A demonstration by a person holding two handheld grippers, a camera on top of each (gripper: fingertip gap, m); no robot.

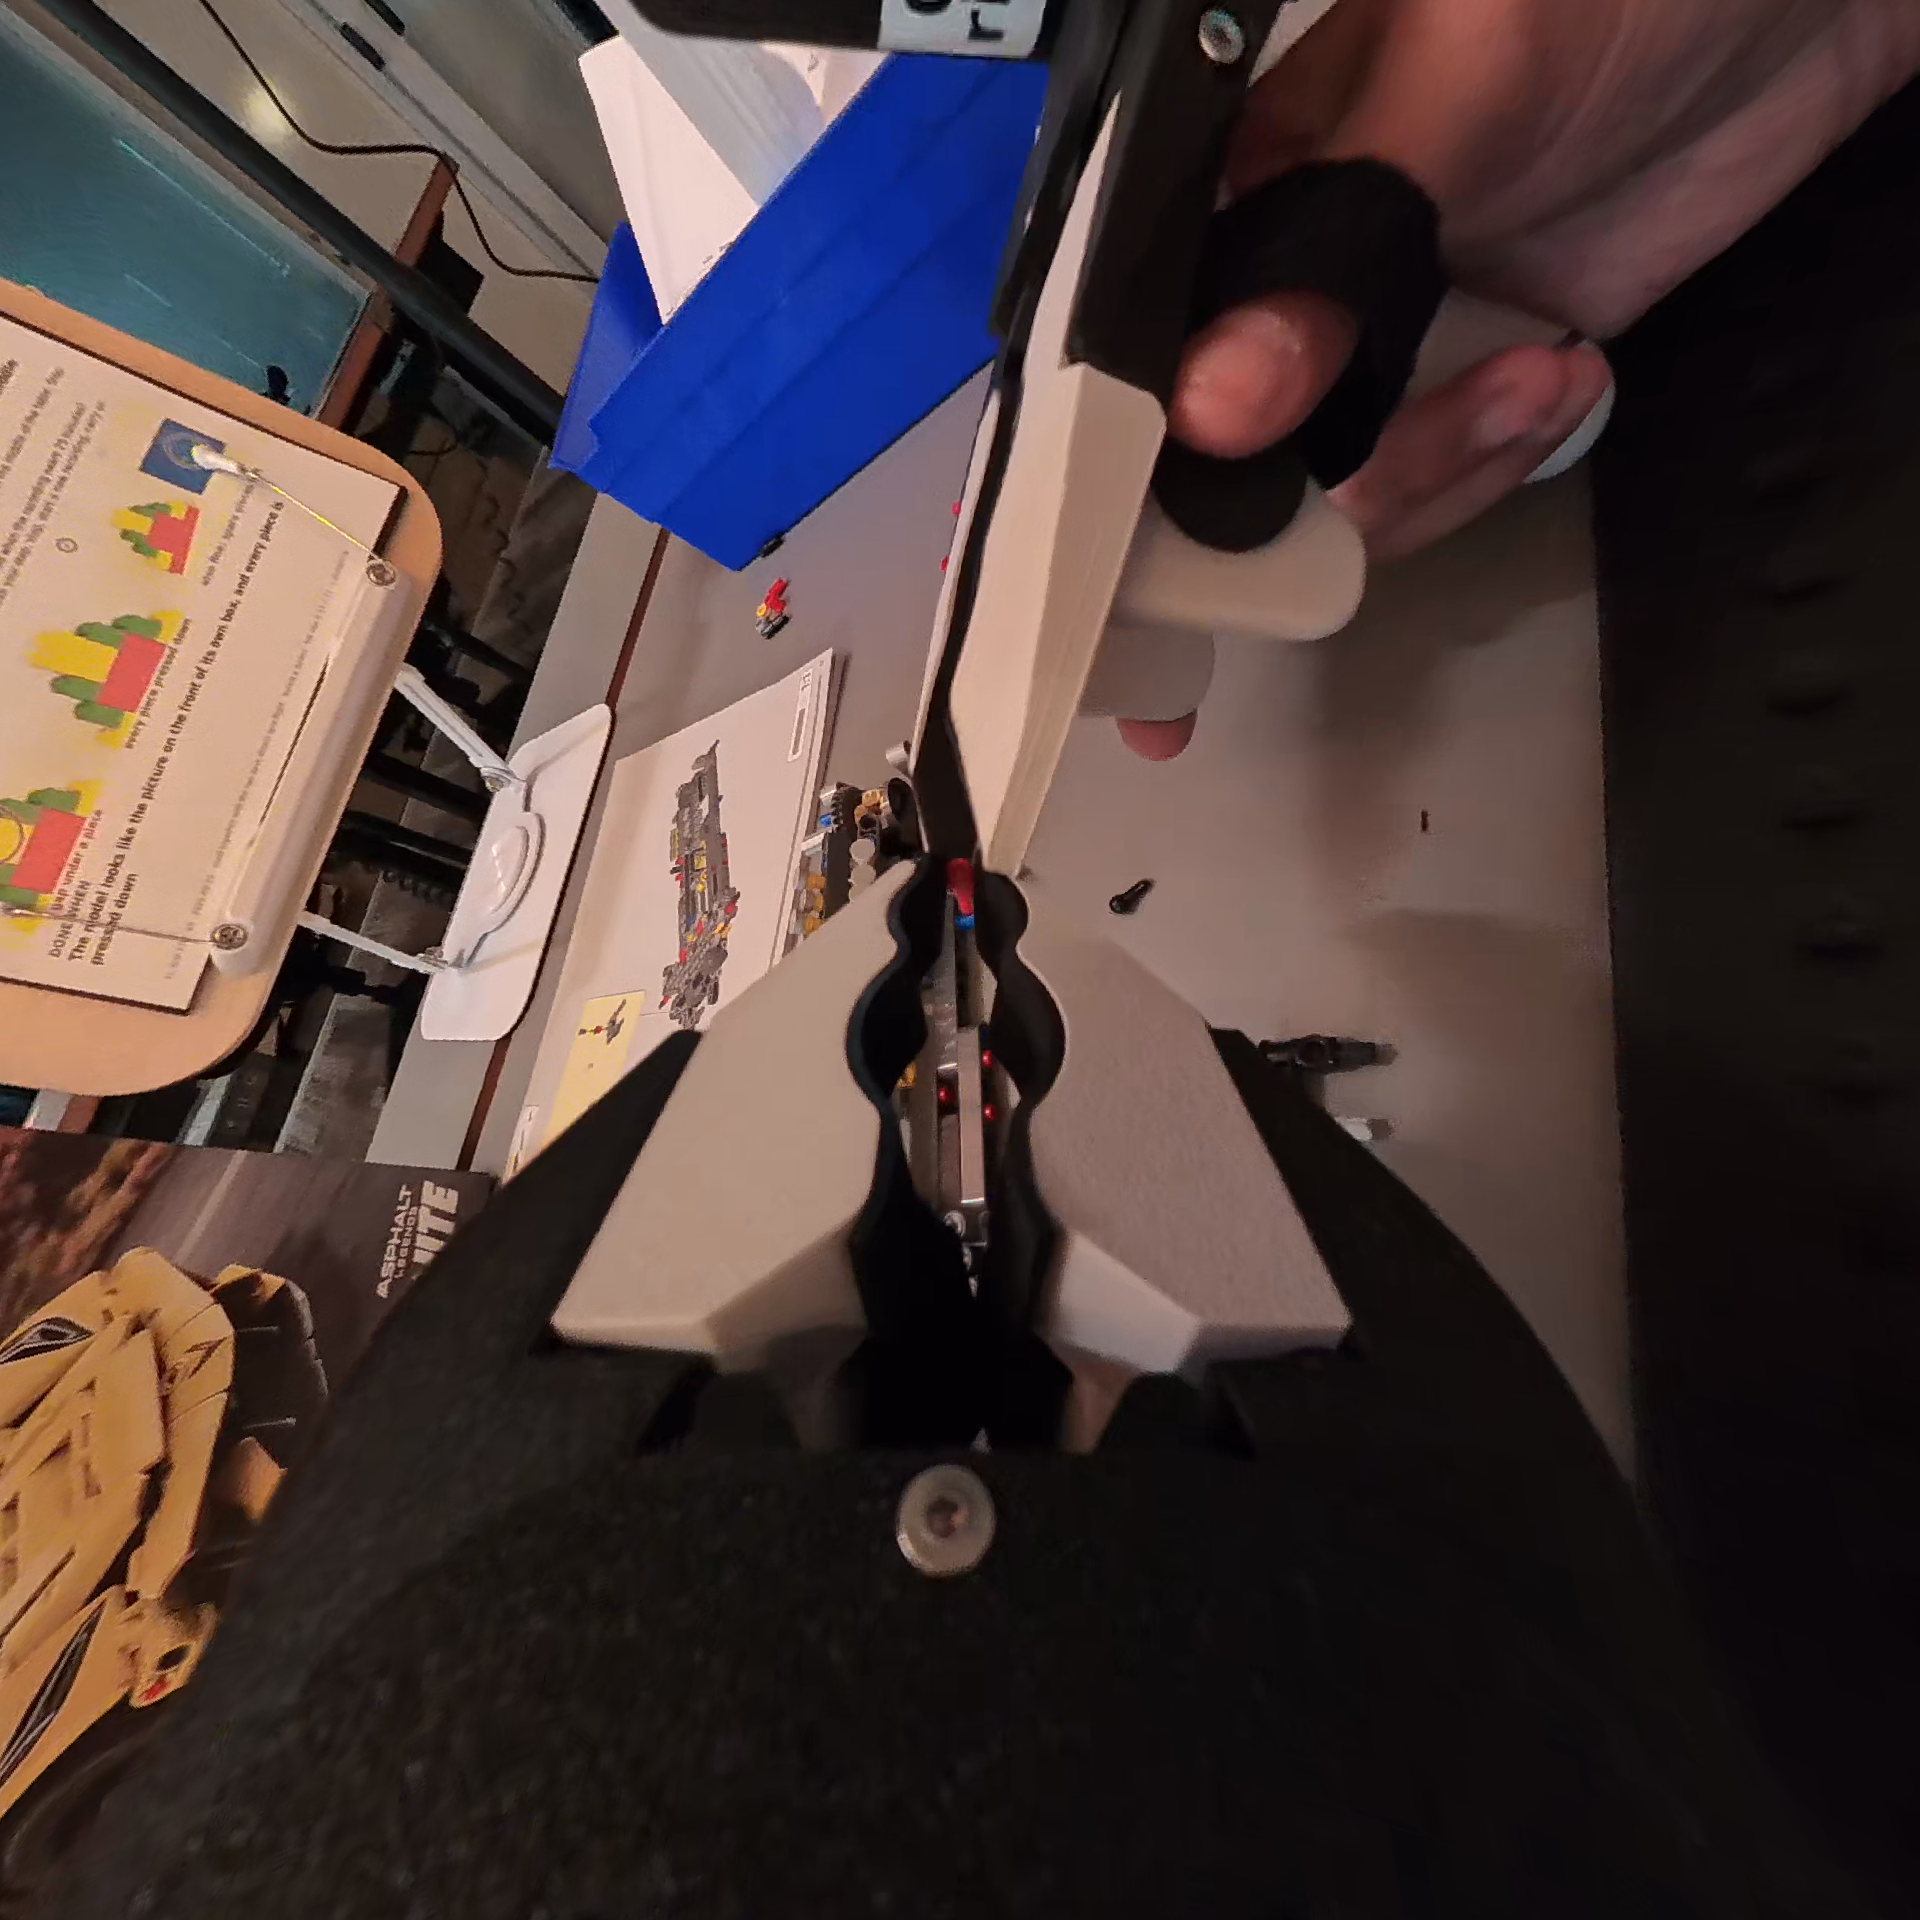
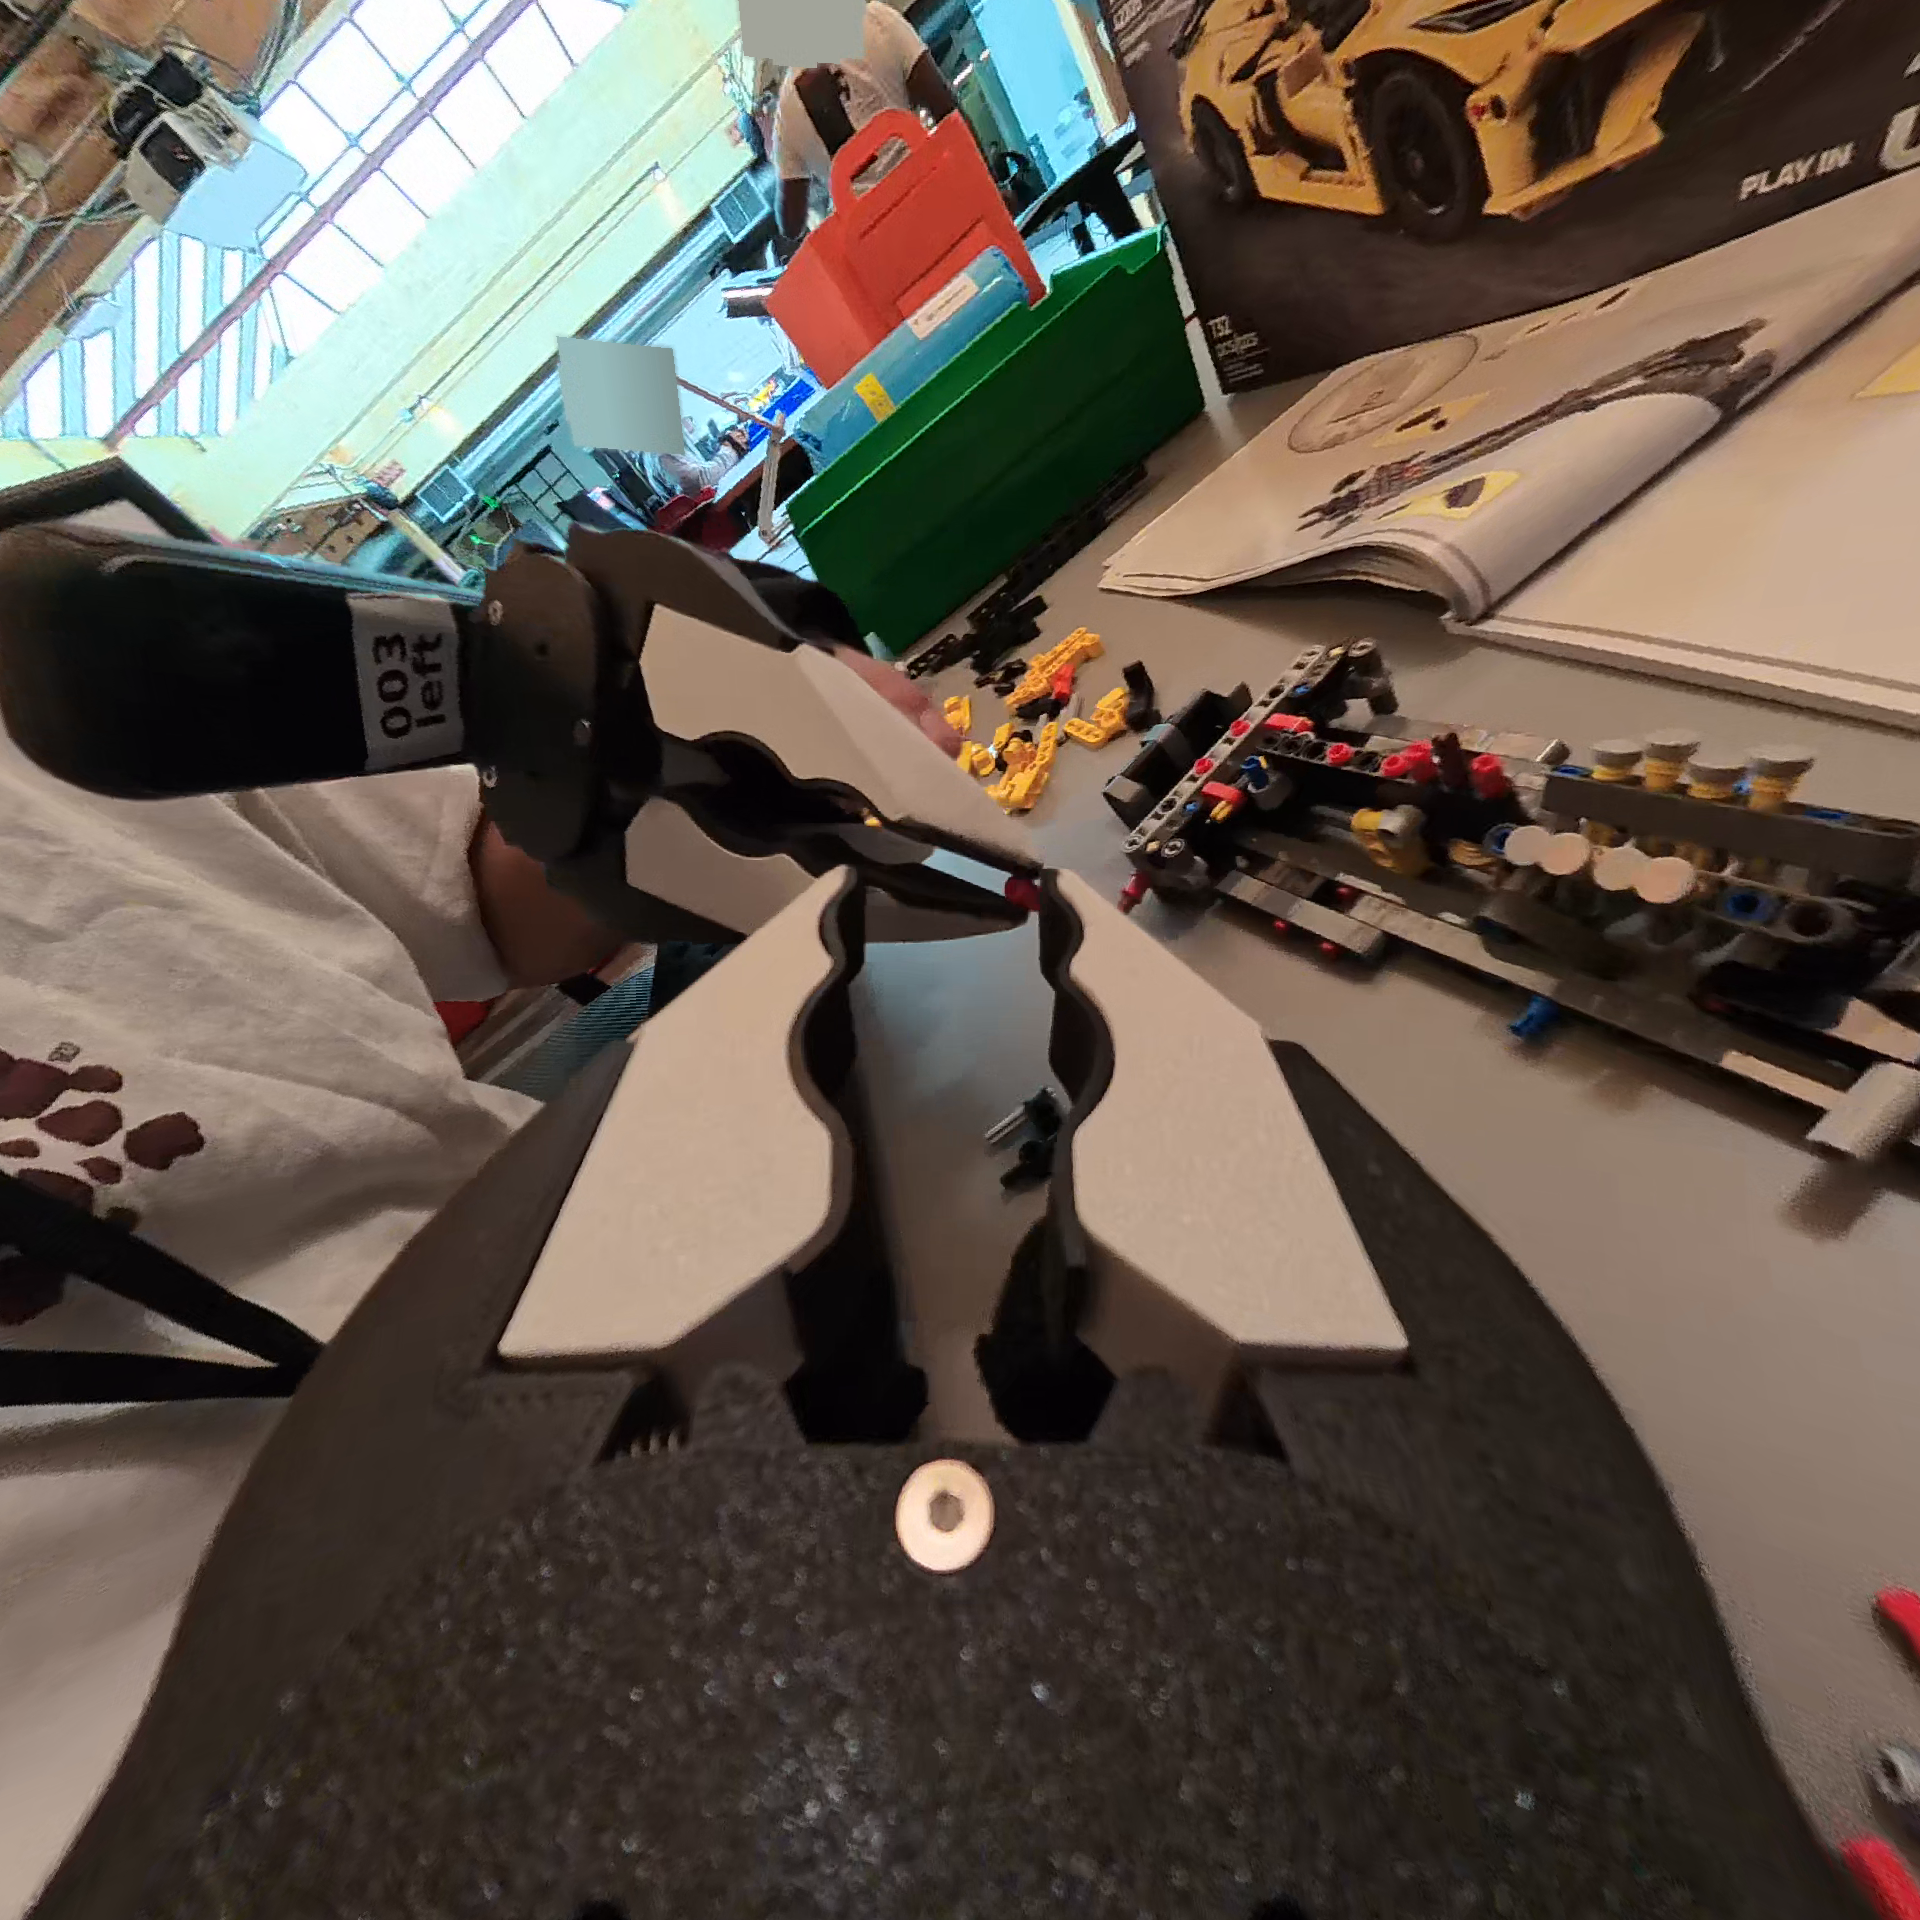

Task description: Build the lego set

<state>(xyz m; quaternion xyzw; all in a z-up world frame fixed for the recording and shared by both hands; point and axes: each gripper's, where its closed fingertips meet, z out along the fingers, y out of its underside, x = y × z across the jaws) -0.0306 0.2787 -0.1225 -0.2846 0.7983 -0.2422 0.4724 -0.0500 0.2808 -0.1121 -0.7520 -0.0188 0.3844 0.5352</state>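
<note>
1. Two tongs meet tip to tip just in front of the chassis, the long grey half-built model lying flat on the worktop; they converge there, by judgement, to pass or seat one small part.
2. Left tongs: closed on a small red pin, pinched at the very tips, probably so the pin stays exposed for insertion.
3. Right tongs: open, nothing between the fingers; the red pin sits just at their right fingertip, and whether it touches cannot be told.
4. Chassis: beside both tips, apart from them, its near end closest to the pin.
5. Loose yellow pieces lie beyond the chassis's near end; the open instruction booklet lies behind the chassis, and the box stands behind that.
6. Black connectors rest on the worktop beneath the right tongs, nearer the viewer than the chassis.
</note>
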